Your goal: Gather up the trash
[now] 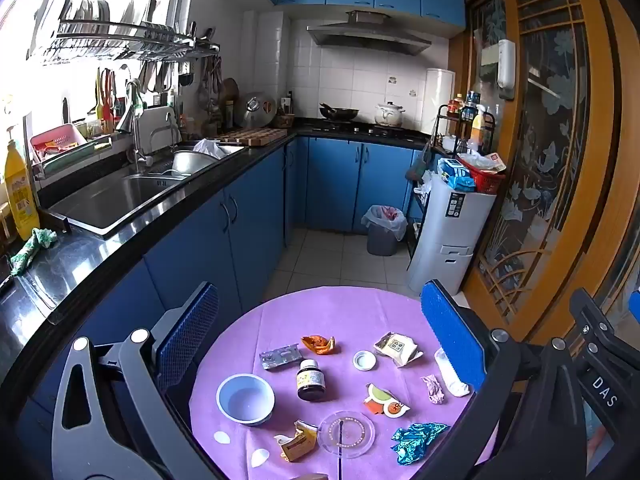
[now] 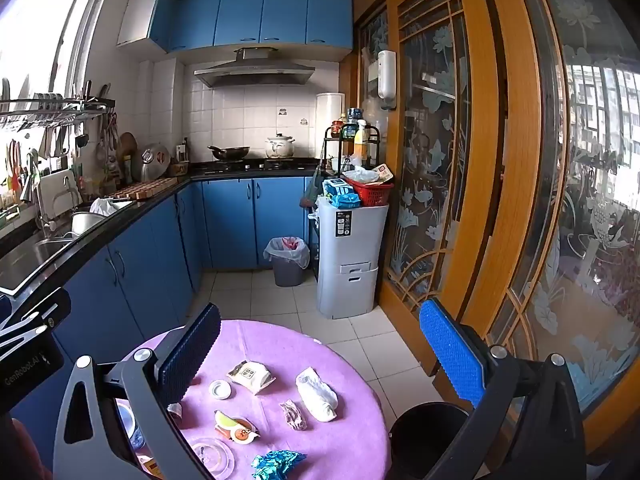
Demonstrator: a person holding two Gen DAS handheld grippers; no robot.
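Both hand-held grippers, left (image 1: 320,344) and right (image 2: 320,354), hover spread and empty above the round purple tabletop (image 1: 340,308); crumpled blue foil wrapper (image 2: 276,462) lies near its edge, beside the black bin (image 2: 428,436)

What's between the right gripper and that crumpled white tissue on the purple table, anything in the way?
Nothing visible. The right gripper is open and empty above the table, and the crumpled white tissue lies in the open between its fingers' line of sight. The nearest item, a small pink wrapper, sits beside the tissue, not across the approach.
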